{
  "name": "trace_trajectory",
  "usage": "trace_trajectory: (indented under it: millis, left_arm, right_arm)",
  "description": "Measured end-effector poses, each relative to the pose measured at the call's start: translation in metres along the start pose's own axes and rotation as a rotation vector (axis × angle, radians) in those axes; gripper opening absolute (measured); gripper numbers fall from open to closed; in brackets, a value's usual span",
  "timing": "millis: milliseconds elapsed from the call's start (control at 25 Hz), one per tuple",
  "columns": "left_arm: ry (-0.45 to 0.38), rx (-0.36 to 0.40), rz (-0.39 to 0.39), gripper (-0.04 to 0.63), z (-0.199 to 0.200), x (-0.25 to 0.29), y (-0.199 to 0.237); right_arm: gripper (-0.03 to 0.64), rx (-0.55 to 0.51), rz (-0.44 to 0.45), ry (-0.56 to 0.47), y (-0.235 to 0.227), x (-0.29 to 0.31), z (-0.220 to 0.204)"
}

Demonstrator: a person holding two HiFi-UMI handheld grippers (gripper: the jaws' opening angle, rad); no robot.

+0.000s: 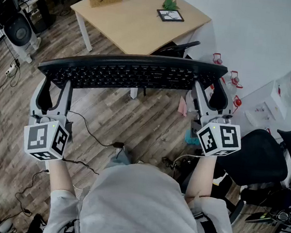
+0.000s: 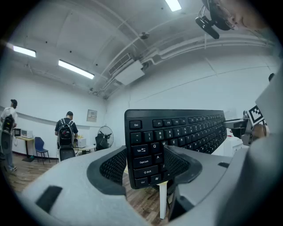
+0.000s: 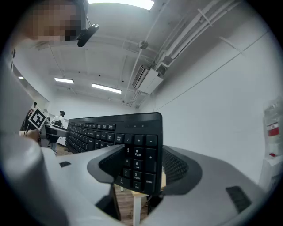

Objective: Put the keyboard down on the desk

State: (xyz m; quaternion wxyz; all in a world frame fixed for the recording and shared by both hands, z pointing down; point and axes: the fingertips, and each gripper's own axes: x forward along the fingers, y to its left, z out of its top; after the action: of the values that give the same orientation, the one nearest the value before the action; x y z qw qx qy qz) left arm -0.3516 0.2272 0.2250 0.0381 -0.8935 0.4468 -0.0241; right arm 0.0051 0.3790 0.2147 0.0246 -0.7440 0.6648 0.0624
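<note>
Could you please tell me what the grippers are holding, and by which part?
The keyboard, lifted clear of the desk: the left gripper clamps its left end, by the Tab and Shift keys, and the right gripper clamps its number-pad end.

Office workspace: wooden desk (image 1: 135,23), swivel chairs (image 1: 258,157), standing fan (image 2: 105,134), ceiling strip lights (image 2: 75,69).

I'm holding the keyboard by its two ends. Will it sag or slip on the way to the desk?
Probably stiff: the keyboard spans straight between the left hand-held gripper and the right hand-held gripper, with no visible sag. It is likely light for its length, being thin. It could slip or twist, since the jaws pinch only its ends, over keys.
</note>
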Motion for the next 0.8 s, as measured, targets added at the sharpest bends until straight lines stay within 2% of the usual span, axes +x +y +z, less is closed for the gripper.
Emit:
trace_trajectory:
  millis: [560, 800]
  left_arm:
    - [-0.003, 0.003, -0.004, 0.261, -0.009, 0.013, 0.001]
    - [0.001, 0.003, -0.015, 0.261, -0.007, 0.053, 0.03]
  right_arm:
    - [0.252, -0.003, -0.009, -0.006, -0.003, 0.008, -0.012]
    - [0.252, 0.002, -0.022, -0.009, 0.003, 0.053, -0.013]
